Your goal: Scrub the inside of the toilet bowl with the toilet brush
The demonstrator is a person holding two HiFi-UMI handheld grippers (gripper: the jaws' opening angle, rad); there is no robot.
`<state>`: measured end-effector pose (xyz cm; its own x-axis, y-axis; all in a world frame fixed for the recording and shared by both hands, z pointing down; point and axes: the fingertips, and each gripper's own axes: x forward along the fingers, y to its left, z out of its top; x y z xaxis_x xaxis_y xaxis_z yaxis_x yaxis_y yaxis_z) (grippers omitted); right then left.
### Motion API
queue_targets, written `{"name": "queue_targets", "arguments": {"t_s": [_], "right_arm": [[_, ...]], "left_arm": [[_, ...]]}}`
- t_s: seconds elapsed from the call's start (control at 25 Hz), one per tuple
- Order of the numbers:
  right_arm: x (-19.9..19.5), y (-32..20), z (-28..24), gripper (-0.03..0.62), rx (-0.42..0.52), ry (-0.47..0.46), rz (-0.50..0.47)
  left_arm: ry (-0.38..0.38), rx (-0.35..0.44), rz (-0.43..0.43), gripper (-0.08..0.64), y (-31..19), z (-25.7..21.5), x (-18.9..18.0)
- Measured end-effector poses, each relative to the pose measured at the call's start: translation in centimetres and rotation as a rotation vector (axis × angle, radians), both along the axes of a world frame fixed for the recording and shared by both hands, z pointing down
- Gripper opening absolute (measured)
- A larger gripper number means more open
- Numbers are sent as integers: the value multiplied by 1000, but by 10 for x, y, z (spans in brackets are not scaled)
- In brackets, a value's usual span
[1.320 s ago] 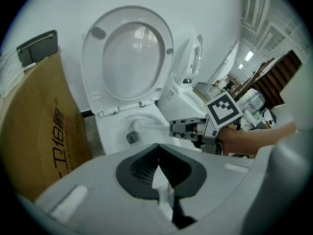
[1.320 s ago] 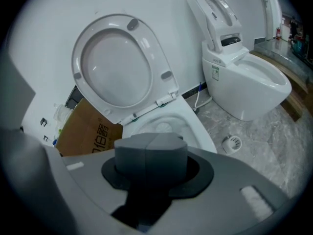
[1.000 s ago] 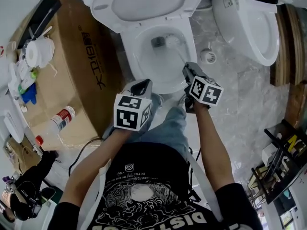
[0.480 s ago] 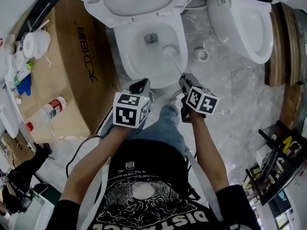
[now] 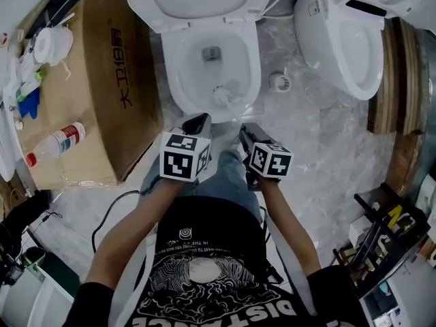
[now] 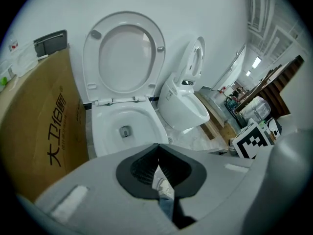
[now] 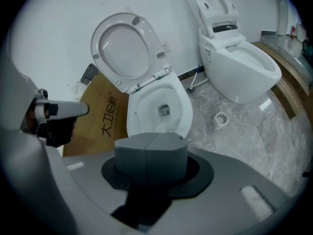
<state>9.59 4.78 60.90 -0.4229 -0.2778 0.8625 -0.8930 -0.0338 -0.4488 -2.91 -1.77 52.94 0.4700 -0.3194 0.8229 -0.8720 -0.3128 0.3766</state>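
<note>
Left of the toilet bowl, a brown cardboard box is seen just beside it, with a plastic bottle lying on top. Just before the bowl's front rim, the left gripper is held with its jaws drawn together at the tips and nothing between them. Inside the bowl, near the front wall, the white head of the toilet brush is seen. Its thin handle is clamped in the tightly closed right gripper. Right of the bowl, a second toilet is seen, with a small round white cap on the marble floor between them.
</note>
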Motion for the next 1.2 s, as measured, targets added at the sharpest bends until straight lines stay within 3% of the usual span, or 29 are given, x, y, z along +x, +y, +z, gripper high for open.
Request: {"name": "queue_targets", "arguments": {"t_s": [0.24, 0.56, 0.96, 1.2], "right_arm": [[-38, -7, 1, 149, 6, -33, -98], [-90, -52, 2, 149, 60, -77, -135], [-66, -65, 19, 149, 34, -31, -61], [-64, -68, 38, 149, 5, 0, -74]], "left_arm": [[-2, -13, -37, -8, 6, 3, -11], [-31, -8, -52, -8, -7, 4, -45], [-26, -22, -18, -8, -21, 11, -50], [-13, -39, 4, -8, -25, 17, -43]]}}
